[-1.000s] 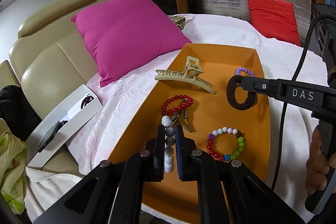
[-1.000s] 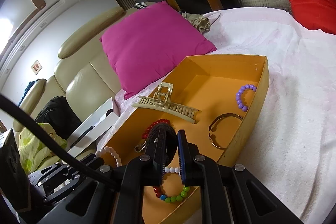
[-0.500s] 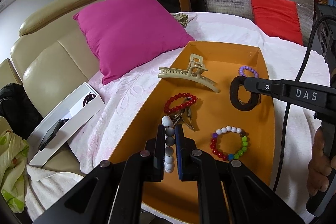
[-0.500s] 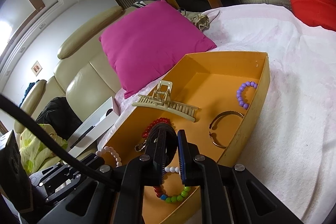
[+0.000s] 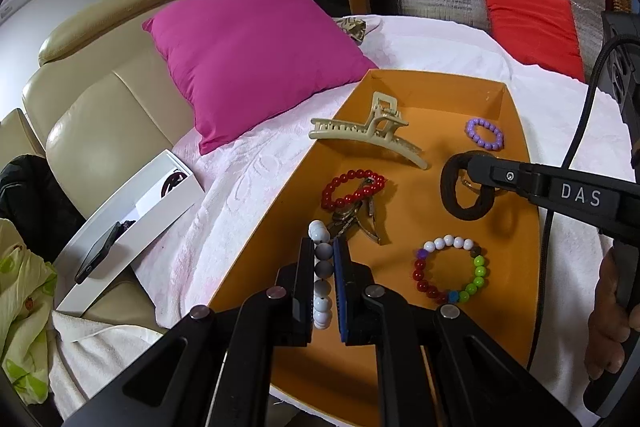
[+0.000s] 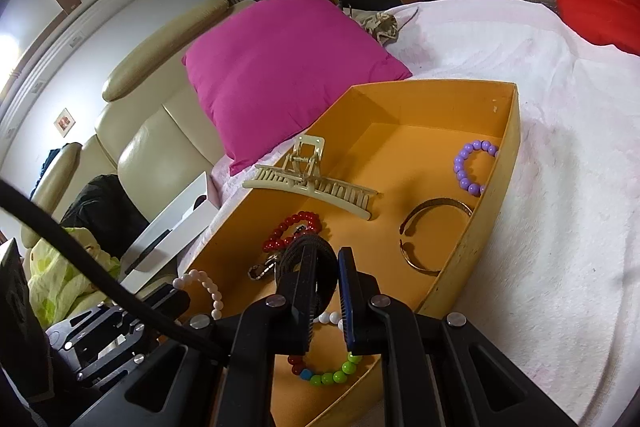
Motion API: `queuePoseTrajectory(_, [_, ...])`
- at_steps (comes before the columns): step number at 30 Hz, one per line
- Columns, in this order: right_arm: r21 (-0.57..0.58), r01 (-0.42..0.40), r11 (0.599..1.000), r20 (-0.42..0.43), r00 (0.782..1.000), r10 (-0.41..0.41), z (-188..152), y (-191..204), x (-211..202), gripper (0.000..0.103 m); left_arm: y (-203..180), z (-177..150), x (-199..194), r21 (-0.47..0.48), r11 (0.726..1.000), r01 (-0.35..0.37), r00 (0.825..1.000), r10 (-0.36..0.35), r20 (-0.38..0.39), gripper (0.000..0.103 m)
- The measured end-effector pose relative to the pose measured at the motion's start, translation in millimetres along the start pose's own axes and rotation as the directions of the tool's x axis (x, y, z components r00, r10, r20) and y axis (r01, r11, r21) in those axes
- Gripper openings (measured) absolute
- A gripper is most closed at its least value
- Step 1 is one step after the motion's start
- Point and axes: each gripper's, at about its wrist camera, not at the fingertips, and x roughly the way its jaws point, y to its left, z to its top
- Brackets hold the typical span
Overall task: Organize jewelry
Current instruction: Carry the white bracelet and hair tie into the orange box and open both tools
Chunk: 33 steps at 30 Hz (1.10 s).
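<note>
An orange tray (image 5: 516,227) lies on a white towel. My left gripper (image 5: 323,247) is shut on a white and grey bead bracelet (image 5: 322,267), held just above the tray's near left part. My right gripper (image 6: 326,255) is shut on a black hair tie (image 6: 304,259), which hangs over the tray's right side as a black loop (image 5: 464,187). In the tray lie a beige claw clip (image 5: 368,135), a red bead bracelet (image 5: 352,187) on some metal keys (image 5: 360,223), a purple bead bracelet (image 5: 484,135), a multicolour bead bracelet (image 5: 448,271) and a gold bangle (image 6: 432,231).
A pink pillow (image 5: 252,55) leans on a beige leather sofa (image 5: 100,115) left of the tray. A white box (image 5: 132,215) with a dark phone sits at the sofa's edge. A red cushion (image 5: 532,27) lies far right. A black cable (image 5: 576,147) and a person's hand (image 5: 612,315) are at right.
</note>
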Motion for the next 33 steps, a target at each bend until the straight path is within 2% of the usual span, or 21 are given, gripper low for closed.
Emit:
queuePoseTrajectory(12, [0.033, 0.017, 0.999, -0.016, 1.0, -0.017, 0.0, -4.6, 6.7, 0.013, -7.8, -3.7, 10.9, 0.046, 0.999, -0.025, 0.999, 0.027, -0.036, 0.01])
queuePoseTrajectory(15, [0.053, 0.008, 0.999, -0.02, 1.0, -0.007, 1.6, -7.9, 6.2, 0.019, -11.8, -3.4, 9.1, 0.069, 0.997, -0.04, 0.999, 0.042, -0.02, 0.022])
queuePoseTrajectory(17, [0.059, 0.007, 0.998, -0.011, 1.0, -0.006, 2.5, -8.8, 3.7, 0.02, -14.0, -3.2, 6.2, 0.081, 0.995, -0.057, 0.998, 0.057, -0.003, 0.039])
queuePoseTrajectory(21, [0.069, -0.002, 0.998, 0.006, 1.0, 0.001, 5.1, -10.2, -1.9, 0.02, -14.8, -1.0, -1.5, 0.089, 0.993, -0.079, 0.996, 0.077, 0.034, 0.047])
queuePoseTrajectory(23, [0.07, -0.002, 0.998, 0.009, 1.0, 0.002, 5.9, -10.3, -3.1, 0.02, -15.2, 0.1, -4.4, 0.09, 0.992, -0.092, 0.995, 0.088, 0.044, 0.058])
queuePoseTrajectory(26, [0.073, -0.001, 0.997, 0.011, 1.0, 0.0, 7.0, -11.2, -4.9, 0.02, -13.6, 1.5, -11.4, 0.082, 0.992, -0.101, 0.994, 0.096, 0.06, 0.06])
queuePoseTrajectory(29, [0.078, -0.004, 0.997, 0.012, 1.0, 0.003, 7.1, -11.6, -9.7, 0.02, -10.3, 2.3, -17.3, 0.063, 0.992, -0.109, 0.992, 0.105, 0.066, 0.069])
queuePoseTrajectory(32, [0.082, -0.006, 0.997, 0.016, 1.0, 0.004, 4.5, -11.3, -19.0, 0.035, -5.5, 3.4, -27.3, 0.038, 0.994, -0.102, 0.992, 0.099, 0.075, 0.069])
queuePoseTrajectory(33, [0.079, -0.002, 0.997, 0.02, 1.0, 0.001, 3.2, -10.7, -23.3, 0.045, -4.1, 4.1, -31.2, 0.031, 0.994, -0.102, 0.992, 0.099, 0.075, 0.069])
